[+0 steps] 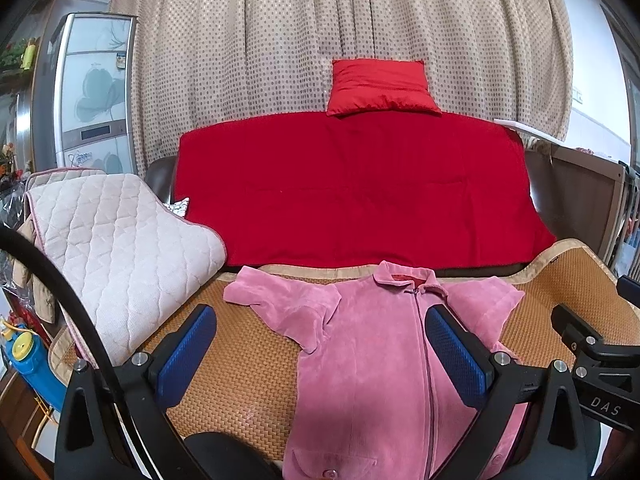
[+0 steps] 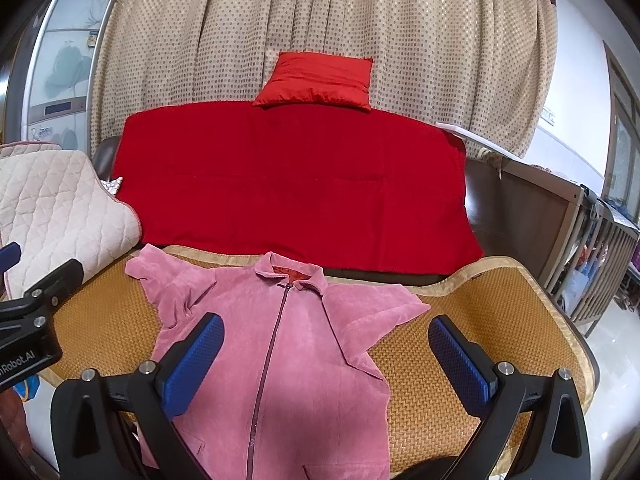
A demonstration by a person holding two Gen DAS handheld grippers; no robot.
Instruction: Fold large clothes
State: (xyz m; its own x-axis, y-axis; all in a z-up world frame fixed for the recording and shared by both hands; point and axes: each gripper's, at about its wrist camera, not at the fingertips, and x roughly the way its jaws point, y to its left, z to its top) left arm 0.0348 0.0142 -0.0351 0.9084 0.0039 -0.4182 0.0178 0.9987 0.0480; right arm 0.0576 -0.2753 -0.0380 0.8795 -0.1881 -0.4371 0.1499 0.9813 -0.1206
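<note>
A pink zip-front jacket (image 1: 372,352) lies flat, front up, on a woven straw mat (image 1: 240,380), collar toward the far side and both sleeves folded in near the shoulders. My left gripper (image 1: 322,328) hovers open above its left half, blue pads wide apart with nothing between them. In the right wrist view the same jacket (image 2: 288,340) spreads over the mat (image 2: 480,320), and my right gripper (image 2: 326,334) stands open above its right side and sleeve. Each gripper's black frame shows at the other view's edge.
A red blanket (image 1: 360,192) covers the sofa behind the mat, with a red cushion (image 1: 382,86) against the dotted curtain (image 1: 320,20). A quilted cream pad (image 1: 120,248) lies at the left. A wooden crib (image 2: 592,240) stands at the right, a cabinet (image 1: 92,92) at far left.
</note>
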